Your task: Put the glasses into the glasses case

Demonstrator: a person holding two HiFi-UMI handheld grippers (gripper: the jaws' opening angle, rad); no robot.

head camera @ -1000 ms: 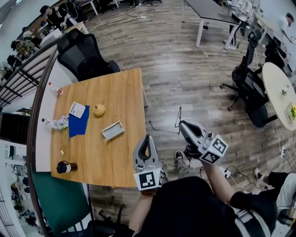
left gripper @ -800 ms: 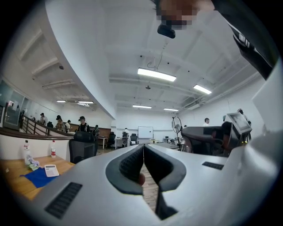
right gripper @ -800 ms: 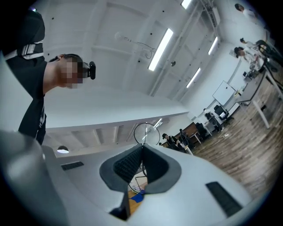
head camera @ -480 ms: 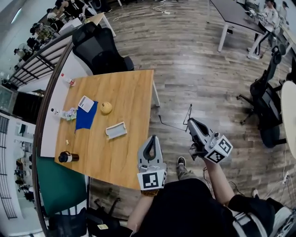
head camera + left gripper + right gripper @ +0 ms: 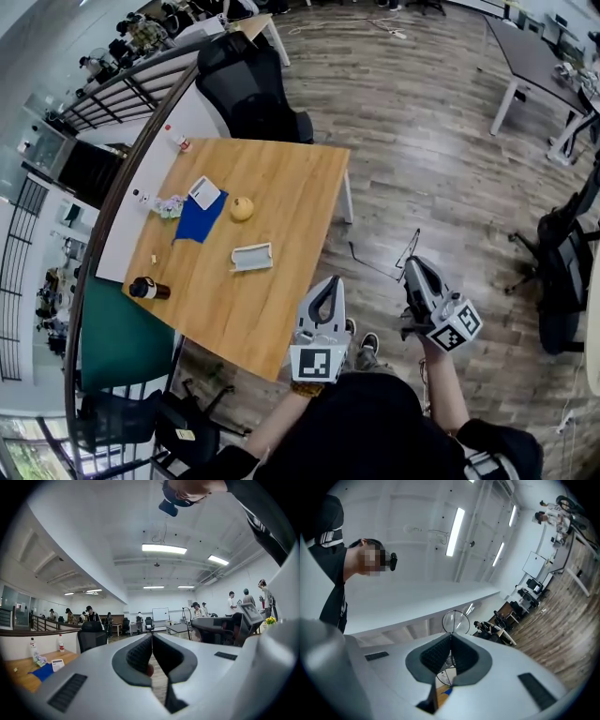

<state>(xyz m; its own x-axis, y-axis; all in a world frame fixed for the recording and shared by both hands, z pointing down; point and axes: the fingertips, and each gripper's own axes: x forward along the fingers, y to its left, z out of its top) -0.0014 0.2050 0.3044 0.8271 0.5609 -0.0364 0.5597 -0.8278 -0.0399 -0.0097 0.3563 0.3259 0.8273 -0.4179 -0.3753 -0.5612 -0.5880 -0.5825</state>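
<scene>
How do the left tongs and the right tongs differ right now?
The right tongs are shut on the glasses; the left tongs are shut on nothing. The left tongs sit beside the table edge; the right tongs hang farther out over the floor. Both are closed and short of the glasses case.

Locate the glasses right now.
The glasses are pinched in the right gripper, held over the floor right of the table in the head view.
</scene>
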